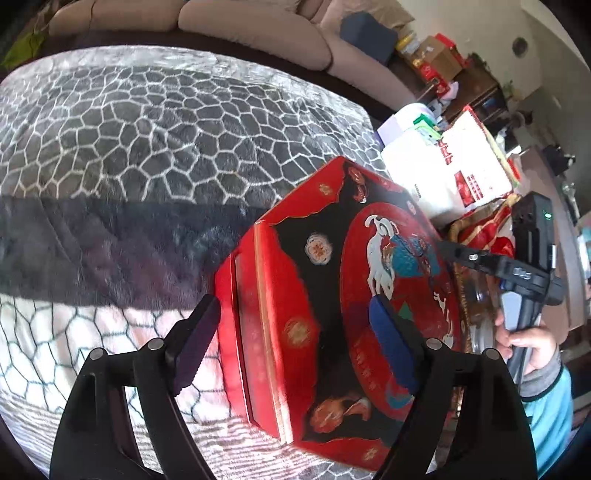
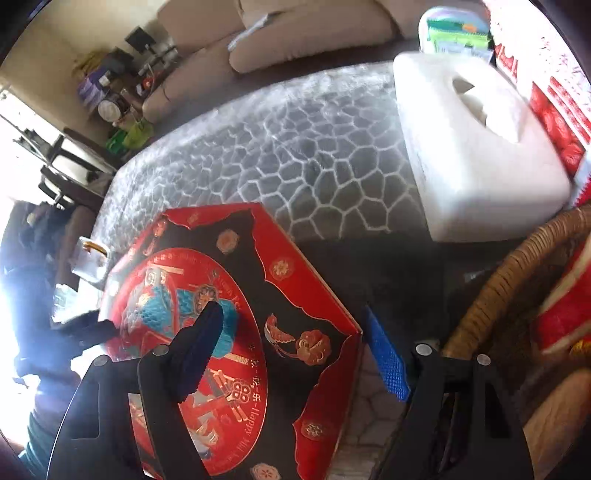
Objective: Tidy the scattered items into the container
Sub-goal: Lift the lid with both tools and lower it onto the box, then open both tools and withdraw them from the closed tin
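A red and black octagonal gift box (image 1: 332,288) with a round picture on its lid lies on the patterned cloth. My left gripper (image 1: 295,336) is open, its jaws astride the box's left edge, one finger over the lid. In the right wrist view the same box (image 2: 236,314) lies at lower left. My right gripper (image 2: 295,350) is open, its jaws astride the box's right edge. The right gripper also shows in the left wrist view (image 1: 517,258), at the box's far side. A wicker basket (image 2: 491,295) stands to the right of the box.
A white tissue box (image 2: 472,147) sits on the cloth (image 1: 147,147) beyond the basket. A white and red bag (image 1: 461,173) and red packages (image 2: 561,314) are at the right. A beige sofa (image 1: 258,33) runs along the far side.
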